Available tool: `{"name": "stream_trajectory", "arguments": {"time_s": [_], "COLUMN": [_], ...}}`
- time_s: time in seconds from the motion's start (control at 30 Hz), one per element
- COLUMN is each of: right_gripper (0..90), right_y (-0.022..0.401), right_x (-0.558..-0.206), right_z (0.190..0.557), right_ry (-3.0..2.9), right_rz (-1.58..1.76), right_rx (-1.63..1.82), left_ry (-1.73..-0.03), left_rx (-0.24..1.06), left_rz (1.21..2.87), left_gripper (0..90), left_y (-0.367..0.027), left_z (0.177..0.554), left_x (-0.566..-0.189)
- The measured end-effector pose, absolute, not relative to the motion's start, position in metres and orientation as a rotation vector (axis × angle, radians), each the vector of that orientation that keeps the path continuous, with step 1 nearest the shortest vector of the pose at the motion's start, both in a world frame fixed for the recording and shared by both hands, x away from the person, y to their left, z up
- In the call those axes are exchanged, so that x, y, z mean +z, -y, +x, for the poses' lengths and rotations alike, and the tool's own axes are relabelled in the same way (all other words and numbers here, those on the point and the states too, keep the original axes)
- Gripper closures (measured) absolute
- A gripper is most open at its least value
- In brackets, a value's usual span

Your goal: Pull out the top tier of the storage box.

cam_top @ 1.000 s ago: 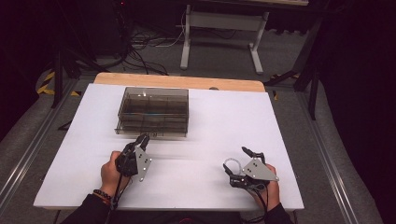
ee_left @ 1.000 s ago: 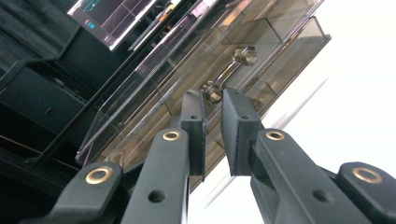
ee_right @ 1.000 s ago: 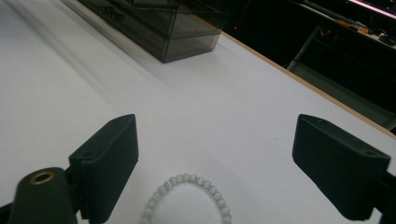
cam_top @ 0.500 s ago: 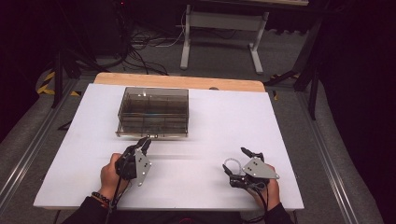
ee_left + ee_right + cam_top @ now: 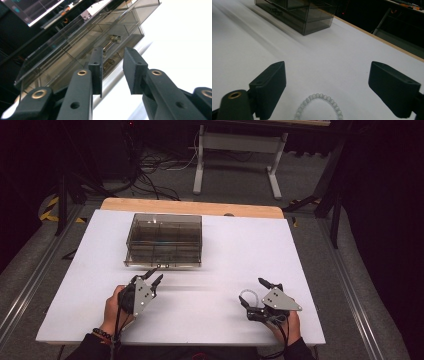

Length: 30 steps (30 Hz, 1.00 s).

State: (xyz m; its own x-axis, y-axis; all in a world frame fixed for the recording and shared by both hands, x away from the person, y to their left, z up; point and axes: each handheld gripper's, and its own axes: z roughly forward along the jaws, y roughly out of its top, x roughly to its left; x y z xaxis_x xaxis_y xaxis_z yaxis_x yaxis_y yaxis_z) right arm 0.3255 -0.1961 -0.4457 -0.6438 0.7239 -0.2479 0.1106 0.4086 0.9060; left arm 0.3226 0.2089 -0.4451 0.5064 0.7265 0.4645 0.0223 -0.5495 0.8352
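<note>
**Drawer box faced, bracelet waiting**

The white surface [image 5: 210, 250] carries 2 things, set well apart so each hand has its own job. The smoky clear drawer box [image 5: 164, 239] stands toward the far left with its front turned to the person, so its small metal handle [image 5: 113, 38] can be reached head-on. The left claw [image 5: 151, 276] sits just before that front; its jaws have just been opening and stand partly spread, nothing between them, likely lining up on the handle. The right claw [image 5: 332, 92] rests low, jaws spread wide, straddling the pale bead bracelet [image 5: 318, 106] without touching it.
</note>
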Motion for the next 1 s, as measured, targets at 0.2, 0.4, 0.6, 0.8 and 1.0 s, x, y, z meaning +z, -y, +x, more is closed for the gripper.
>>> {"name": "stream_trajectory", "arguments": {"time_s": [0.2,0.4,0.6,0.8,1.0], "right_gripper": [15.0,16.0,15.9,16.8,17.3], "right_y": [0.196,0.196,0.196,0.197,0.196], "right_x": [-0.446,-0.446,-0.446,-0.446,-0.447], "right_z": [0.326,0.325,0.326,0.326,0.328], "right_ry": [-2.036,-2.041,-2.049,-2.066,-2.085], "right_rz": [0.705,0.697,0.696,0.701,0.704], "right_rx": [1.233,1.229,1.224,1.222,1.206], "left_ry": [-0.649,-0.652,-0.684,-0.709,-0.773], "left_rx": [0.964,0.929,0.908,0.874,0.784], "left_rz": [1.930,1.875,1.815,1.795,1.789], "left_gripper": [57.4,54.1,52.7,52.3,40.0], "left_y": [-0.217,-0.224,-0.230,-0.233,-0.229], "left_z": [0.324,0.319,0.319,0.325,0.340], "left_x": [-0.441,-0.433,-0.424,-0.417,-0.409]}}
